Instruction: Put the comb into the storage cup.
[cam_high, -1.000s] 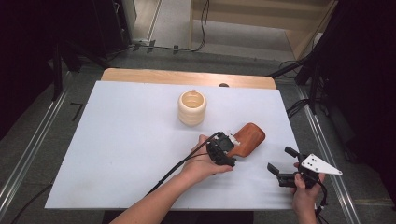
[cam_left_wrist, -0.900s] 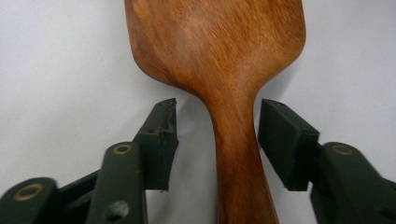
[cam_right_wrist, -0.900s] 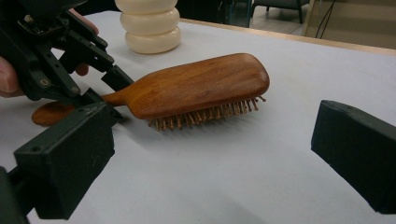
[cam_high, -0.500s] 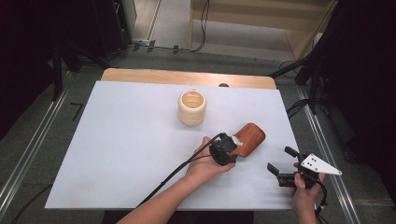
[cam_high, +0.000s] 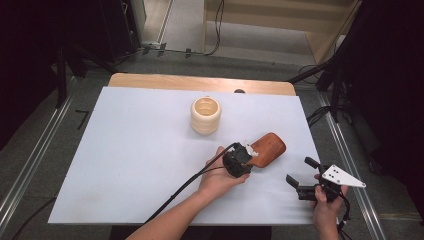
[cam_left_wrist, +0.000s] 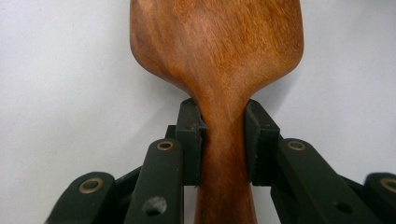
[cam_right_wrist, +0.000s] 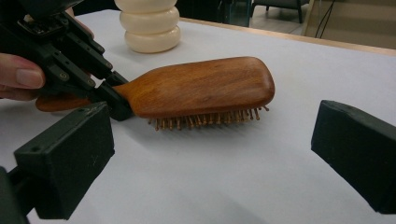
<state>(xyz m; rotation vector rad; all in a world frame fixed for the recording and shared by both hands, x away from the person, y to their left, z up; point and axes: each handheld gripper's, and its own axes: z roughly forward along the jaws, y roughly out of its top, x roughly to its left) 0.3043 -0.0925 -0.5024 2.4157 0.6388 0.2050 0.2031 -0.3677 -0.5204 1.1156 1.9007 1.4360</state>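
Half the hairbrush (cam_left_wrist: 219, 60) handle hides between the left gripper (cam_left_wrist: 223, 140) fingers

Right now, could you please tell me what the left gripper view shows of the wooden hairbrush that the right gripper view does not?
Left gripper view alone: the left gripper's two black pads pressed on either side of the narrow neck of the reddish-brown wooden hairbrush, seen from its smooth back. Right gripper view alone: the brush's bristles pointing down at the white table, the cream ribbed cup behind, and the right gripper's jaws wide apart. Both share: the brush clamped at its neck.
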